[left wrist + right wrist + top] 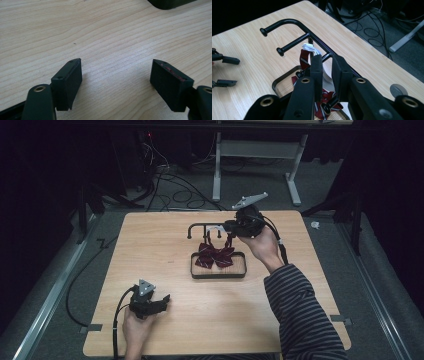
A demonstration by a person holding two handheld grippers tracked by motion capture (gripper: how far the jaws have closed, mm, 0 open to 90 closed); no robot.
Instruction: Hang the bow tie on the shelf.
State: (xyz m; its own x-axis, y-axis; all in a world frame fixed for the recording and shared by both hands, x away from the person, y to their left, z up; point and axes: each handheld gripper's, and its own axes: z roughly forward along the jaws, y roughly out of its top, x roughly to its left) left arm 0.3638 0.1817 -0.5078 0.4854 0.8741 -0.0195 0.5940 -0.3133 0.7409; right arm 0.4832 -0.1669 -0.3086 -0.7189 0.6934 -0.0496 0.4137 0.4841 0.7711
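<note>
A: What's the right hand-held gripper point(327, 67) doing?
B: Its jaws are nearly closed on a white strap point(325, 76) of the dark red bow tie point(215, 255), up beside the black rack point(294, 25).

A: And the tie itself?
B: It hangs down into the rack's dark tray point(218, 274) at mid-counter point(165, 320).

A: The left hand-held gripper point(161, 301)?
B: Jaws wide apart, nothing between them, low over bare counter, well apart from the tray.
</note>
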